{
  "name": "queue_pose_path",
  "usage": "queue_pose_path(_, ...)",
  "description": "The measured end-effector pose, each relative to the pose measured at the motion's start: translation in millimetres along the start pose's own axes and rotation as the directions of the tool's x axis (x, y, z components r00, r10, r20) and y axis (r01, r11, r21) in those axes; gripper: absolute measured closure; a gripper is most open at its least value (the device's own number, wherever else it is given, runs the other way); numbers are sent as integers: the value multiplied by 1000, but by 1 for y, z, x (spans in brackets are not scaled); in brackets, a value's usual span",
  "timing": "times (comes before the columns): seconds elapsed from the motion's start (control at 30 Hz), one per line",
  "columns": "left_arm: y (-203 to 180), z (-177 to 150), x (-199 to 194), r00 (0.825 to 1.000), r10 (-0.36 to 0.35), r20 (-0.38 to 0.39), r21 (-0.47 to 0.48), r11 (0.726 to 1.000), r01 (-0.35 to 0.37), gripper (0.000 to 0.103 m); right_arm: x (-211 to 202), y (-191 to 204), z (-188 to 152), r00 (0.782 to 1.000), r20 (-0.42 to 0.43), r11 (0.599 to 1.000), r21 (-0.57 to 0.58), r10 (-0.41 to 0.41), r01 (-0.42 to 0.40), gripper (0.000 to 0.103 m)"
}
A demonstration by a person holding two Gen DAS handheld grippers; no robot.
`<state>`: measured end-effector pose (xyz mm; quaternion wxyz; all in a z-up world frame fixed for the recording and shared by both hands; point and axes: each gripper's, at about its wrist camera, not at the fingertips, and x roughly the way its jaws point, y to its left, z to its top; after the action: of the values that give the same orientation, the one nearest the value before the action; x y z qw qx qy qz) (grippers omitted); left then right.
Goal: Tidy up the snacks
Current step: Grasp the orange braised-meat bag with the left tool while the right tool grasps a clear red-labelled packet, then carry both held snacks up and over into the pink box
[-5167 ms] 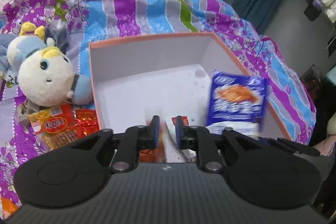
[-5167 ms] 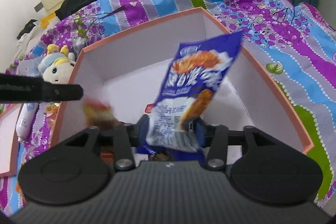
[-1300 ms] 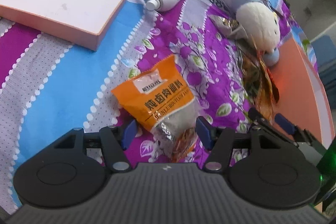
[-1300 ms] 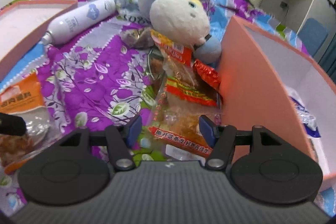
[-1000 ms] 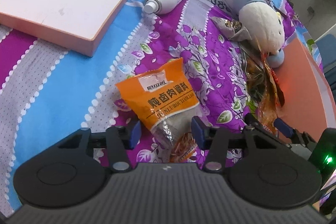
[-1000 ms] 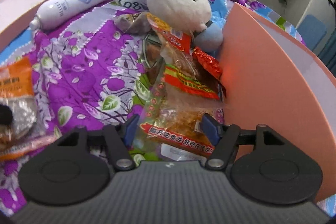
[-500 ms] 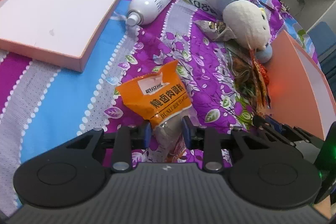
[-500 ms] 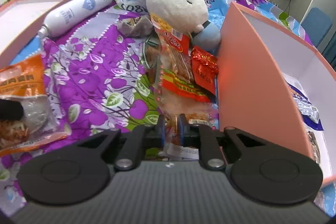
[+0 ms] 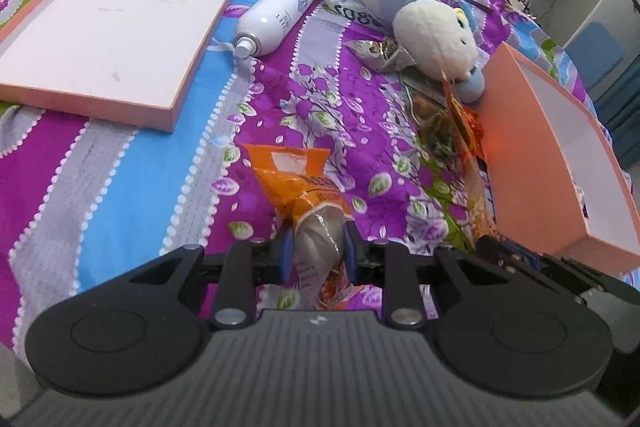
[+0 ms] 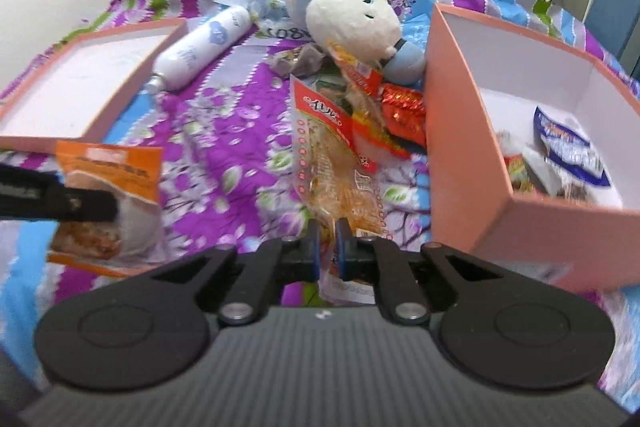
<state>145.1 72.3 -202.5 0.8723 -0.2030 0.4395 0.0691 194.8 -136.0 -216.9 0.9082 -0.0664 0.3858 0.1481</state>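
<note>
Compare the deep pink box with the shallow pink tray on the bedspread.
The deep pink box has tall walls; the shallow pink tray has a low rim. The box holds snack packets; the tray holds nothing. The box sits beside the plush toy, the tray beyond the white bottle. Both are pink outside, white inside.

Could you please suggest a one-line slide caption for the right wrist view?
Right gripper pinches a clear snack packet beside the pink box, on a floral bedspread.

Floral bedspread: box lid, spray bottle, plush toy.
</note>
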Motion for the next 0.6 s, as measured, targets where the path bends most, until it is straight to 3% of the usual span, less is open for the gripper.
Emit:
queue_pose_path(0.33, -11, -29, -34, 1000, -21, -2, 16, 1000, 21, 75, -39, -10, -19, 994, -10, 988, 115, 108, -106, 93)
queue_pose_path(0.6, -28, -43, -60, 1000, -22, 4, 70, 997, 22, 75, -72, -18, -30, 990, 6, 977, 161, 140, -139, 93)
